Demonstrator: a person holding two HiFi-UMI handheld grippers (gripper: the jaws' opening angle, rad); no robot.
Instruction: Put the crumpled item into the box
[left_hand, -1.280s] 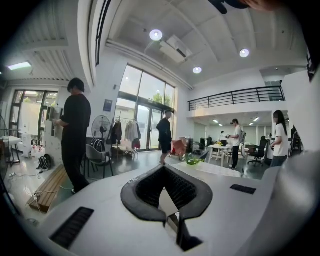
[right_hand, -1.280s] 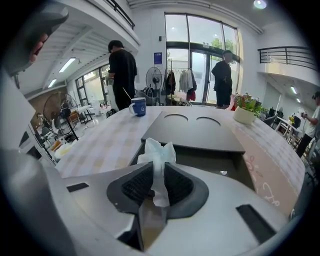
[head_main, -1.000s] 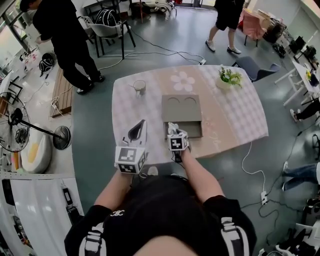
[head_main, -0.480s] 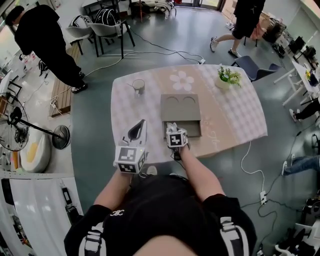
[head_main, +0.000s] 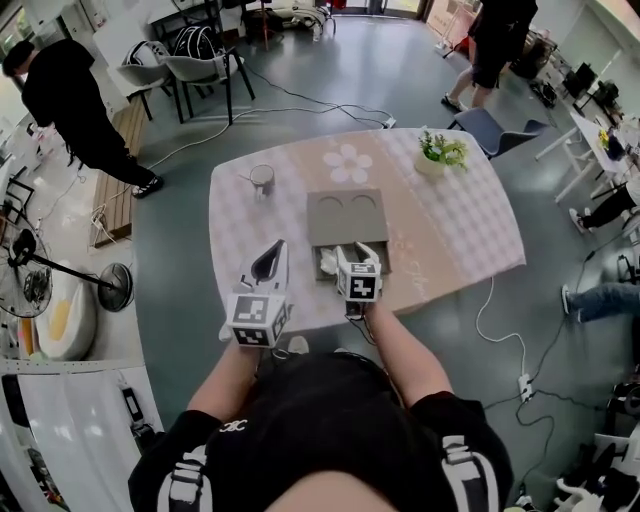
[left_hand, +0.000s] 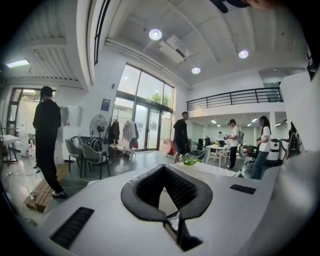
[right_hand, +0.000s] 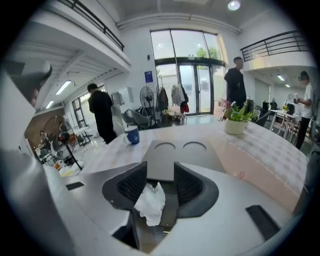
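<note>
two right gripper (right_hand: 159, 169) jaws just opened; head view shows crumpled tissue (head_main: 328, 263) in box (head_main: 345, 214); left gripper (left_hand: 162, 170) closed

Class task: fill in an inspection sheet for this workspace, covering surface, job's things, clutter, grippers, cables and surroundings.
Surface: table under a pink-and-white checked cloth.
Job's things: crumpled white tissue lying inside the open grey box with a sliding lid.
Clutter: blue mug; green plant in a white pot.
Grippers: left gripper shut, empty; right gripper open, its fingers have just been opening, tissue loose between them.
Cables: white cable on the floor beside the table.
Surroundings: person in black standing; grey chairs.
</note>
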